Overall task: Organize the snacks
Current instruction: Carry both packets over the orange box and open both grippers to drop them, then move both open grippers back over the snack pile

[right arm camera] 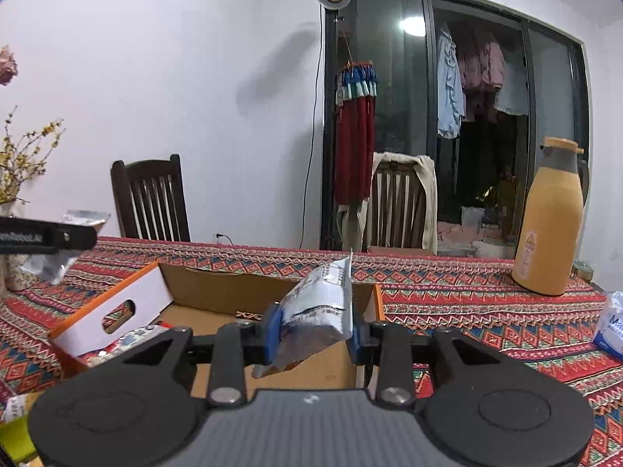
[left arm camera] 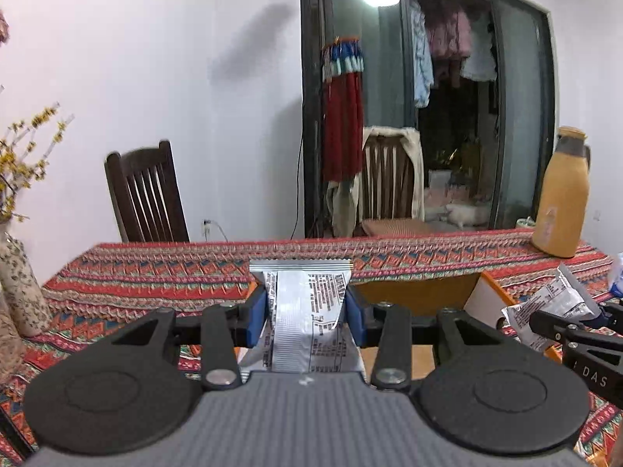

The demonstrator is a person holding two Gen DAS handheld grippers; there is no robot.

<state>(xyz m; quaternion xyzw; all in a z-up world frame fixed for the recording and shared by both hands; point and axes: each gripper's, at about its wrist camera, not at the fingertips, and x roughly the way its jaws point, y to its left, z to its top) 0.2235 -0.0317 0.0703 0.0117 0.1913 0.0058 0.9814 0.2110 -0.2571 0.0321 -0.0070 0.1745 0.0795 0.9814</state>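
My left gripper [left arm camera: 307, 313] is shut on a silver snack packet [left arm camera: 307, 311] with black print, held upright above the patterned tablecloth [left arm camera: 155, 272]. My right gripper [right arm camera: 316, 330] is shut on a second silver snack packet [right arm camera: 323, 303], tilted, over an open cardboard box [right arm camera: 233, 292] with white and orange flaps. In the left wrist view the right gripper [left arm camera: 576, 327] and its packet [left arm camera: 553, 307] show at the right edge, beside the box [left arm camera: 416, 295]. The right wrist view shows the left gripper [right arm camera: 62, 239] and its packet [right arm camera: 78, 220] at the far left. Colourful packets [right arm camera: 136, 336] lie inside the box.
A tan thermos jug [right arm camera: 551, 225] stands at the table's far right, with a white and blue pack [right arm camera: 611, 323] near it. A flowered vase [left arm camera: 19, 284] with yellow twigs stands at the left. Two wooden chairs [left arm camera: 146, 194] are behind the table.
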